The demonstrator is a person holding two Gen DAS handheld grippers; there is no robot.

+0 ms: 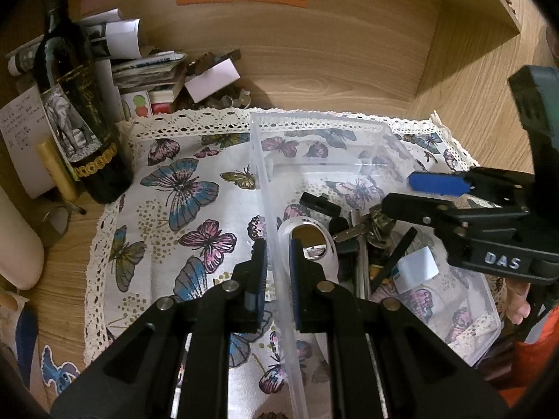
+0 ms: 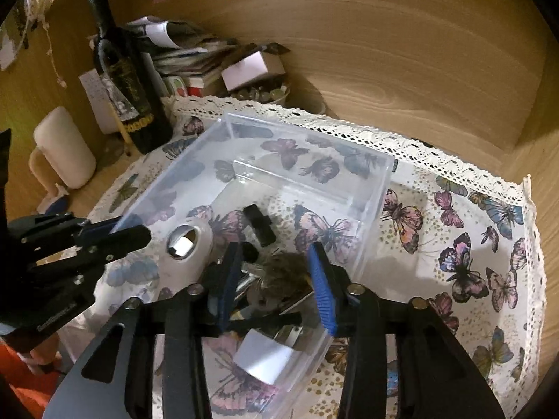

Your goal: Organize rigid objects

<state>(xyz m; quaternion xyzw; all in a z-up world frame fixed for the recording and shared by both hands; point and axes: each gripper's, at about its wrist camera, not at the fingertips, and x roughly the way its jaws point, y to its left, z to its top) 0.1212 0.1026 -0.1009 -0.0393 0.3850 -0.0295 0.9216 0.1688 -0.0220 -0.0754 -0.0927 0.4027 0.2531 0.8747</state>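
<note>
Left gripper pinched narrow on near-left wall of clear plastic box, one pad either side. Right gripper, "DAS" on body, jaws partly apart over box's near end, furry keyring bunch between pads; contact not clear. Butterfly-print lace-edged cloth under both. Dark wine bottle, elephant label, script unreadable, far left beyond left gripper. Inside box: white oval opener beside left gripper's inner pad, black clip ahead of right gripper, white card below it.
</note>
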